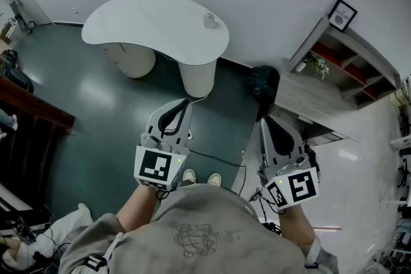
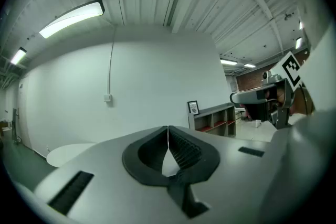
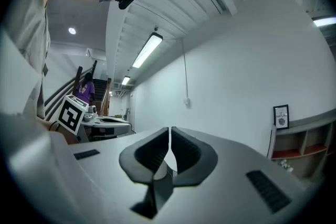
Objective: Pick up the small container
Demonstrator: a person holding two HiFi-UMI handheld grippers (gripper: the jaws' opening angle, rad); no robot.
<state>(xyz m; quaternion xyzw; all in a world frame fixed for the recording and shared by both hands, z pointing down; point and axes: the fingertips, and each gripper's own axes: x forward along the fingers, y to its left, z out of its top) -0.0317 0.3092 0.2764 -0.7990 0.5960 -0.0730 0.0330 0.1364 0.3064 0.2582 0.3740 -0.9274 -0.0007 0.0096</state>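
Head view shows a white table ahead; well apart from it, the left gripper and right gripper are both closed tight and empty. The small container stands near the table's right edge (probably light and stiff), best squeezed gently by its sides.

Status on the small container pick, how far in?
Done: nothing yet. The small container sits untouched on the white table.
In hand: nothing. The left gripper and right gripper are both shut and empty, held well short of the table.
Left: probably everything, meaning approach the table, open a gripper, close on the container, lift.
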